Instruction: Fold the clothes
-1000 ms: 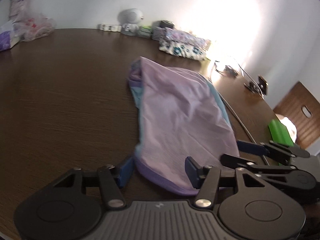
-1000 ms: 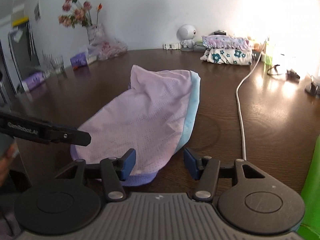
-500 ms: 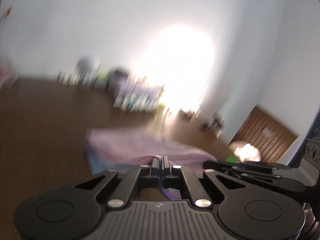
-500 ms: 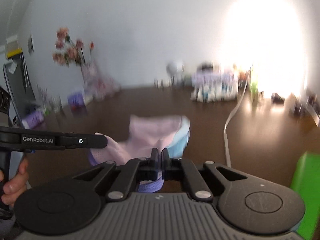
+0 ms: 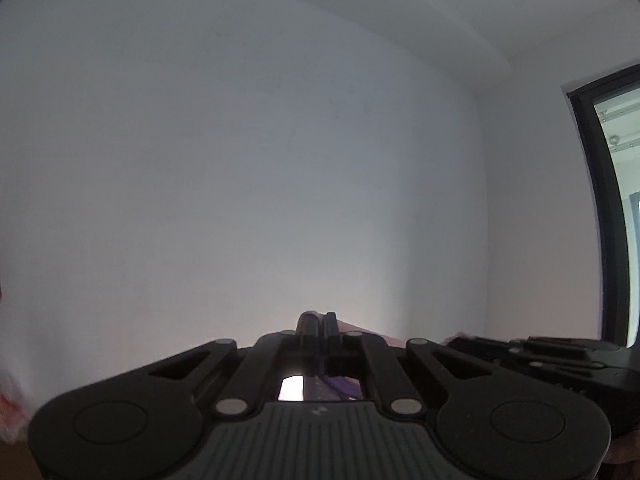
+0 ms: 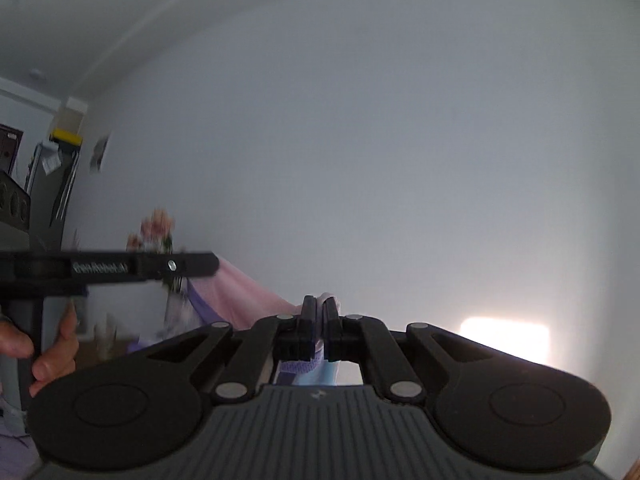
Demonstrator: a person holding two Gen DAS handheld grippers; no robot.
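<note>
Both grippers are raised and point at the white wall. My left gripper (image 5: 319,320) is shut on the hem of the pink and purple garment (image 5: 342,386), which shows only as a strip between and behind the jaws. My right gripper (image 6: 319,304) is shut on the same garment (image 6: 240,296), whose pink cloth stretches left from its jaws toward the left gripper (image 6: 120,268); light blue and purple fabric hangs below. Most of the garment is hidden under the gripper bodies.
The white wall fills both views. A dark window frame (image 5: 600,220) is at the right of the left wrist view. A vase of flowers (image 6: 154,232) and a dark cabinet (image 6: 48,184) are at the left of the right wrist view. The table is hidden.
Both grippers closed on the garment's near edge and lifted it, tilting upward. The table and laid-out garment have dropped out of view, and the wall now fills both views.
</note>
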